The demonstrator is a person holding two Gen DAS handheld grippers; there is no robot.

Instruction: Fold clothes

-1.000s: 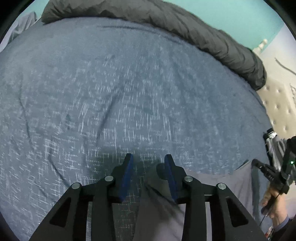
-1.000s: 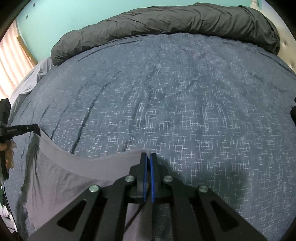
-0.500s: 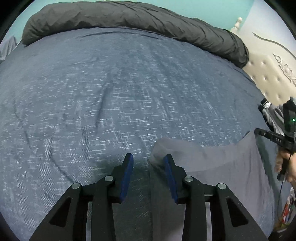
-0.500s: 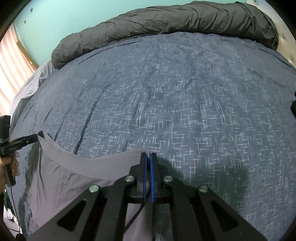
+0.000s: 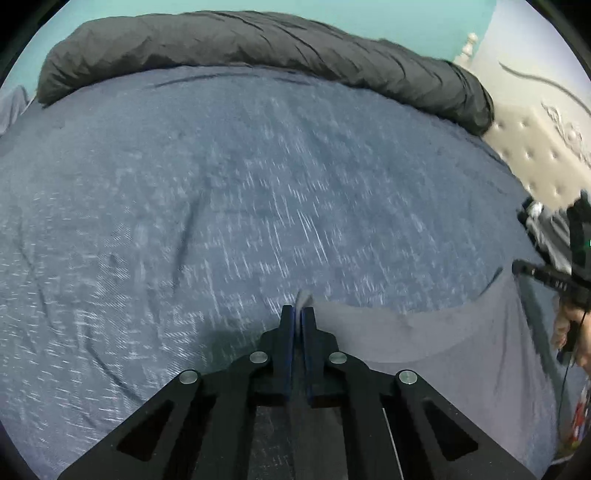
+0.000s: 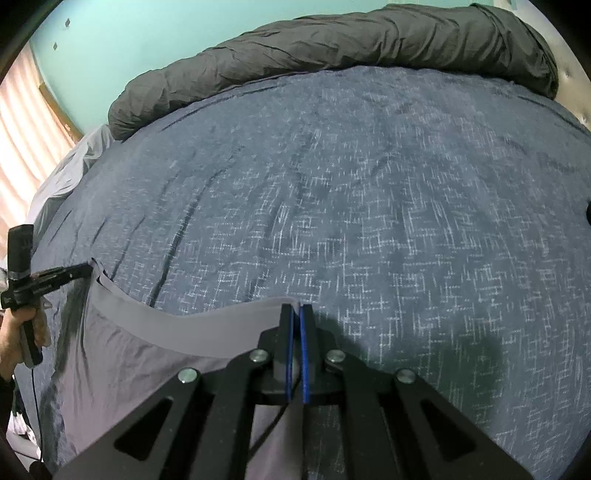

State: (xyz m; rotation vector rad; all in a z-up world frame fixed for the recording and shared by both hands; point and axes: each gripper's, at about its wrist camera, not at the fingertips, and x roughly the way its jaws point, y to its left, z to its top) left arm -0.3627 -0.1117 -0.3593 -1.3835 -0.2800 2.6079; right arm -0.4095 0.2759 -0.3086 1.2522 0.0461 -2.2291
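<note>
**Grey garment held up by both top corners over the bed**

Left wrist view: the grey garment (image 5: 436, 354) hangs as a sheet in front of me, its upper edge sagging between my two tools above the blue patterned bedspread (image 5: 221, 206). My left gripper (image 5: 297, 314) is closed tight on one top corner; a small tuft of cloth pokes out past the blue pads. Off to the right I see my right gripper (image 5: 517, 267) pinching the opposite corner, with my right hand (image 5: 567, 325) around its handle. A rolled dark grey duvet (image 5: 280, 48) lies along the far edge of the bed, and a tufted cream headboard (image 5: 535, 158) stands at the right. This view is streaked with blur.

Right wrist view: my right gripper (image 6: 296, 314) is clamped on the garment's (image 6: 147, 354) wide hem band at its corner, pads pressed together on the cloth. The hem runs leftward in a shallow dip to my left gripper (image 6: 86, 269), which bites the other corner, my left hand (image 6: 22, 328) gripping its handle. Below the hem the fabric drapes down, wrinkled. The bedspread (image 6: 369, 221) fills the view beyond, with the duvet (image 6: 332, 44) at the far edge beneath a teal wall (image 6: 129, 33).
</note>
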